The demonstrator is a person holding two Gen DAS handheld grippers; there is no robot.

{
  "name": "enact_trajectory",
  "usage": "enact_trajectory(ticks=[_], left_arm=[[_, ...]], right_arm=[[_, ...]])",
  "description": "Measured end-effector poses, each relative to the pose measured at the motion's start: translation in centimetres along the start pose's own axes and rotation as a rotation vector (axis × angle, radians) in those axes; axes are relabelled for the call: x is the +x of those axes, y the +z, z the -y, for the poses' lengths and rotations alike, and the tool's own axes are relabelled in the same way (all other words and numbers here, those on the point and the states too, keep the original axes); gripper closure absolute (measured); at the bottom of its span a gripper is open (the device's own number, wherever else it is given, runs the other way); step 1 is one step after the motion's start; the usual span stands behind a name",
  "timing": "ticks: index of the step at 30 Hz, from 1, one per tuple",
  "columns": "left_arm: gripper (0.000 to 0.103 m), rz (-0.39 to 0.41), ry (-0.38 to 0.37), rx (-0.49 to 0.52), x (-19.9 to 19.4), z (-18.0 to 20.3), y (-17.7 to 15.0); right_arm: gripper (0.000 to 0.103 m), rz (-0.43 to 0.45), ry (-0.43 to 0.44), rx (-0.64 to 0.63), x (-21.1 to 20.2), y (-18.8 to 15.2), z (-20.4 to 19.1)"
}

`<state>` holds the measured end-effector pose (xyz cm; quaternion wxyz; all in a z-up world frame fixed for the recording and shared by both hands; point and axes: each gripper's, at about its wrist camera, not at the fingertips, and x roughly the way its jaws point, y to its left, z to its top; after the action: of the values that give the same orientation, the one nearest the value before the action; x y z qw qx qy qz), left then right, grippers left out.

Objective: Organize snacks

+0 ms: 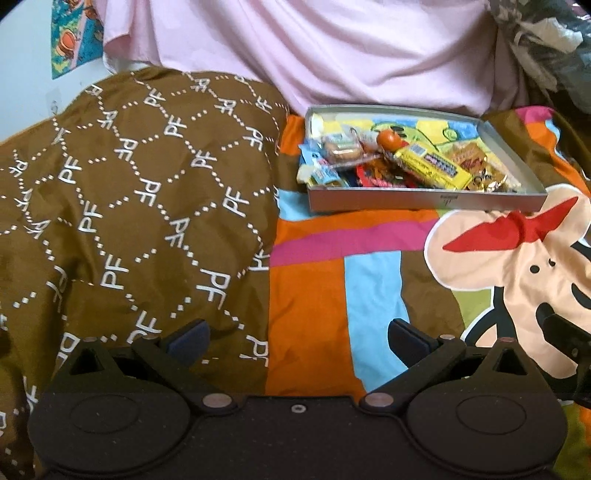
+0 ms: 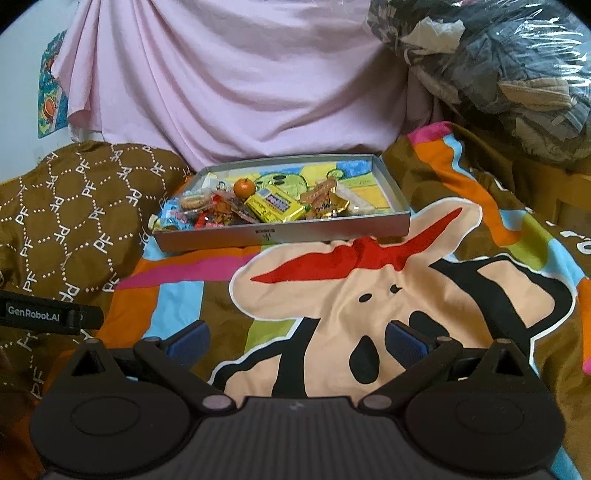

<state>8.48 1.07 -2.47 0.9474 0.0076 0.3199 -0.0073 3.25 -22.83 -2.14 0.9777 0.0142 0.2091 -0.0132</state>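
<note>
A pink sheet (image 2: 236, 85) is draped across the upper centre of both views. The lower and right parts are covered by a multicoloured cartoon bedspread (image 2: 369, 302). A brown pillow (image 1: 140, 192) printed with "PF" is seen at the left, touching the bedspread. A clear plastic bag of clothes (image 2: 498, 66) is piled at upper right. A cartoon poster (image 1: 74, 33) is seen at the upper left edge.

A shallow grey box (image 2: 280, 232) is set on the bedspread just below the pink sheet, centre frame in the right wrist view, upper right of centre in the left. The snacks (image 2: 266, 206) are heaped in its left and front part: a yellow packet (image 2: 275, 208), gold-wrapped pieces (image 2: 327, 206), and a small orange fruit (image 2: 244, 187).

The left gripper (image 1: 297, 334) is held low over pillow and bedspread, jaws spread wide, nothing held. The right gripper (image 2: 295, 338) is likewise wide apart, empty, well short of the box.
</note>
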Motion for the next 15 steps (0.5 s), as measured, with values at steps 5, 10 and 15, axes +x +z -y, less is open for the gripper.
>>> enact_trajectory(ticks=[5,10,15], left_arm=[[0.001,0.033,0.012,-0.006,-1.1,-0.1,-0.1],[0.001,0.051,0.018,-0.002,-1.5,-0.1,-0.2],[0.001,0.052,0.019,-0.004,-1.6,0.0,-0.2]], right_arm=[[0.0,0.033,0.003,-0.006,-0.8,0.1,0.0],[0.0,0.039,0.009,0.0,-1.0,0.2,0.0],[0.0,0.038,0.009,0.001,-0.9,0.1,0.0]])
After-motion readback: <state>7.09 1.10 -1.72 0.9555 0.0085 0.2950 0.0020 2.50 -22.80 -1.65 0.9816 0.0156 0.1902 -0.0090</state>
